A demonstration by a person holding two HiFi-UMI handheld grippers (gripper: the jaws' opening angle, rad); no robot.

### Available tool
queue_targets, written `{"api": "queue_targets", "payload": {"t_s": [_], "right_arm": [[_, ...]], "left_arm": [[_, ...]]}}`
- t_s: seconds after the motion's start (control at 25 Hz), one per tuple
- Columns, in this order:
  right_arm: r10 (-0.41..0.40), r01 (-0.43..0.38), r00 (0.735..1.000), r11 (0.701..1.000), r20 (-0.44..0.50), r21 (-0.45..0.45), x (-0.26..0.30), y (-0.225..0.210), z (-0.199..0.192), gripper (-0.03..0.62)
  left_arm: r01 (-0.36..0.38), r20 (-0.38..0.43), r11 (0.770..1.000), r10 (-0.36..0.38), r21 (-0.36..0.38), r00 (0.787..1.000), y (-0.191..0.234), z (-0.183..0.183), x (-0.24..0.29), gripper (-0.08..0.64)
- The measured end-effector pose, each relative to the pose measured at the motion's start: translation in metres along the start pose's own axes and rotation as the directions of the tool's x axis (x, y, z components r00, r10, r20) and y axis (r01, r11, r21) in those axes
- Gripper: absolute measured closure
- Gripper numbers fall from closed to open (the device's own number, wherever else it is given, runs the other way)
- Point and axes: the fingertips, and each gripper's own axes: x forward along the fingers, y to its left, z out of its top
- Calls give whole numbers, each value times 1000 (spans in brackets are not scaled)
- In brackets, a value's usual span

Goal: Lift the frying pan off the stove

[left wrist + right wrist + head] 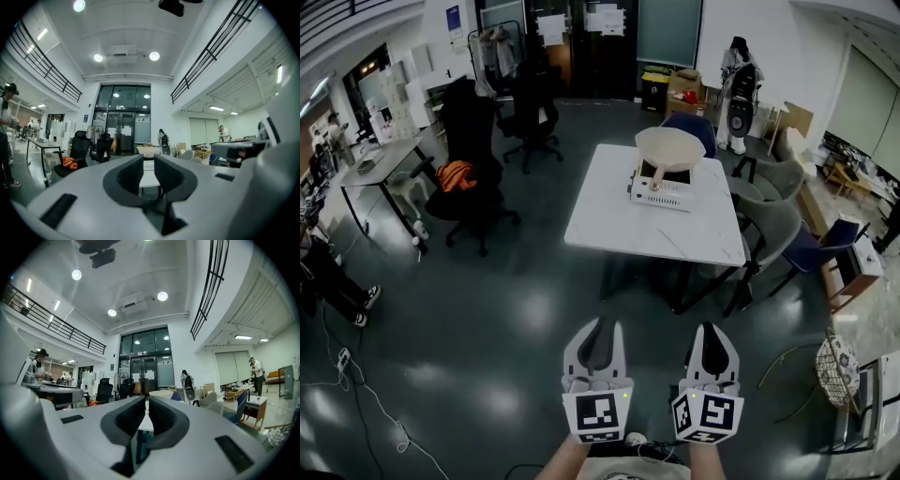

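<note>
We had the left gripper and the right gripper side by side at the bottom centre of the frame, each with its fingers drawn almost together on nothing. The cream frying pan sat on the portable stove on the white bench, well apart from both, in the upper middle. Its handle ran down the frame toward us, ending between the two grippers' lines, and we judged the right gripper only marginally nearer.

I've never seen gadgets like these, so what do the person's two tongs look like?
The left tongs and right tongs match: pale grey-white shells tapering to two prongs, lined with dark ribbed pads. Behind each sits a cube printed with black-and-white square markers.
</note>
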Motion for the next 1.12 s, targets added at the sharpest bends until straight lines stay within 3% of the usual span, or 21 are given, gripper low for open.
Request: {"api": "queue_targets", "payload": {"t_s": [0.36, 0.68, 1.12], "right_arm": [[-7, 6, 1000, 1000, -20, -21, 20, 15, -7, 558], [-13, 14, 999, 1000, -47, 26, 45, 4, -14, 558], [41, -39, 997, 999, -65, 29, 130, -16, -24, 558]], "left_arm": [[44, -11, 999, -44, -14, 999, 17, -5, 22, 483], [58, -30, 997, -59, -43, 998, 18, -11, 49, 483], [8, -43, 999, -9, -42, 999, 26, -15, 129, 483]]}}
